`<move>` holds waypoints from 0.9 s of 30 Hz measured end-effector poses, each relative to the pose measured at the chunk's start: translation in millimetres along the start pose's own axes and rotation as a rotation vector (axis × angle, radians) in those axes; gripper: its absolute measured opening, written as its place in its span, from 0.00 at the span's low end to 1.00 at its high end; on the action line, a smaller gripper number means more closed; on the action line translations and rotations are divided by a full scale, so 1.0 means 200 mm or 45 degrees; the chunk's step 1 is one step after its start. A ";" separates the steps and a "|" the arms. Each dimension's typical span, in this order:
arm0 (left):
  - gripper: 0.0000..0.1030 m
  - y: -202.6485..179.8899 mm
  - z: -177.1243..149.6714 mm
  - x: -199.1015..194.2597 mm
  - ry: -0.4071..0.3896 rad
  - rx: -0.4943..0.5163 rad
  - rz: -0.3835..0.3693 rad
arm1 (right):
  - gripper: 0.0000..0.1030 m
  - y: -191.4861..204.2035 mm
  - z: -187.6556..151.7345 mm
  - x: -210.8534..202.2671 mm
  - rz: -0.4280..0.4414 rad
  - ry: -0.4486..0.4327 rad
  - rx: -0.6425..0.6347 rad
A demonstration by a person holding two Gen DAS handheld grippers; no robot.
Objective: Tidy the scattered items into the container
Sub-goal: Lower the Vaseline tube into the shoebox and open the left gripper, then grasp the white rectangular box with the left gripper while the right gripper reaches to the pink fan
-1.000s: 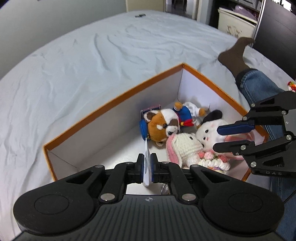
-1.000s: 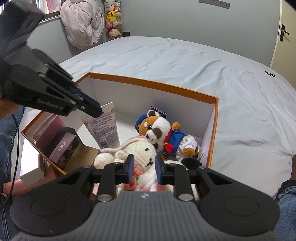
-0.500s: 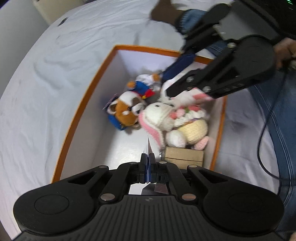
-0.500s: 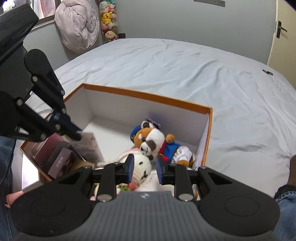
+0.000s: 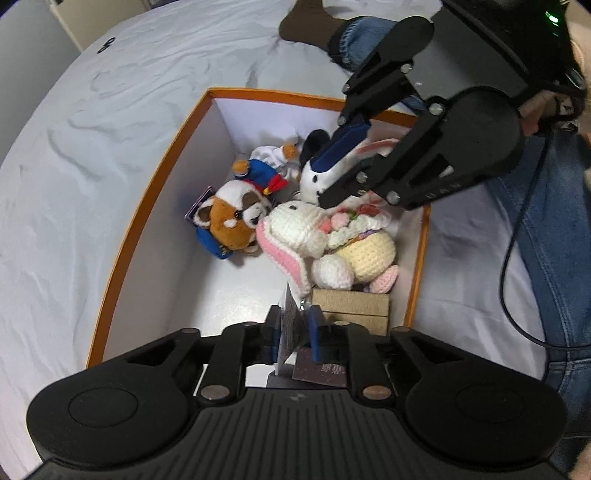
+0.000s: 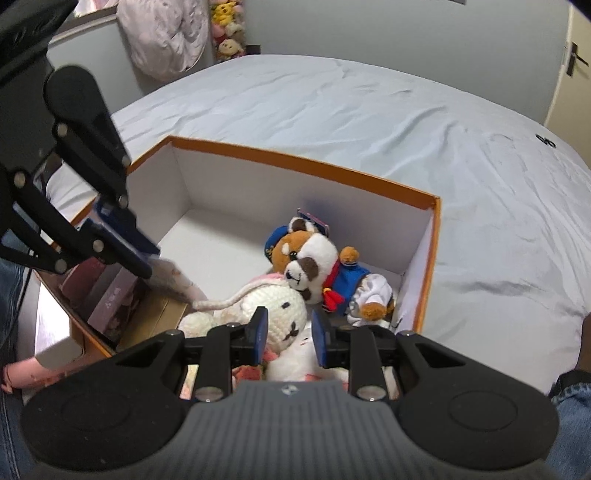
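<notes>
The orange-rimmed white cardboard box [image 5: 147, 206] sits open on the bed. Inside it, a brown-and-white plush dog in a blue sailor suit [image 6: 314, 258] lies against the far wall, beside a cream crocheted bunny with pink-lined ears [image 5: 295, 229]. A flat cream tube [image 5: 290, 325] stands nearly upright near the box's near end.

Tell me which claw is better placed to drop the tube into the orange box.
Left. The tube sits inside the left claw, over the box floor, and its jaws have just been opening. The right claw hovers over the plush toys.

A home bedroom: wide sheeted bed [image 6: 369, 122], stacked plush toys [image 6: 229, 29].
</notes>
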State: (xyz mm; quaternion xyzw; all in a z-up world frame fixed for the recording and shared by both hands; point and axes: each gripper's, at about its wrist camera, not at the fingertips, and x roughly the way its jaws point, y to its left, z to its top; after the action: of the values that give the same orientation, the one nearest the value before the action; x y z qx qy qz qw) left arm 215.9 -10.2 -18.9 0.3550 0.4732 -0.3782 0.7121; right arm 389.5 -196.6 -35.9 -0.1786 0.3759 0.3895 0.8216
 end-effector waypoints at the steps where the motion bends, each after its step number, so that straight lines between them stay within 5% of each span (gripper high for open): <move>1: 0.19 0.00 -0.01 0.00 -0.003 -0.004 0.020 | 0.28 0.01 0.00 0.00 -0.001 -0.001 -0.017; 8: 0.21 0.01 -0.09 -0.14 -0.157 -0.169 0.062 | 0.28 0.05 -0.04 -0.02 0.006 -0.007 -0.012; 15: 0.22 -0.10 -0.34 -0.46 -0.444 -0.490 0.166 | 0.29 0.16 -0.07 -0.15 0.039 -0.094 0.024; 20: 0.26 -0.28 -0.56 -0.54 -0.447 -0.592 0.274 | 0.33 0.29 -0.11 -0.24 0.092 -0.131 0.096; 27: 0.27 -0.47 -0.84 -0.49 -0.271 -0.617 0.427 | 0.34 0.54 -0.16 -0.28 0.076 -0.131 0.053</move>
State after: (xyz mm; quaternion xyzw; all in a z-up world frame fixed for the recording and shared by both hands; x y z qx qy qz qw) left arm 39.1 111.4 8.3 0.2064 0.4073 -0.1668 0.8739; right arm 266.3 -175.8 -14.3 -0.1300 0.3463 0.4148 0.8314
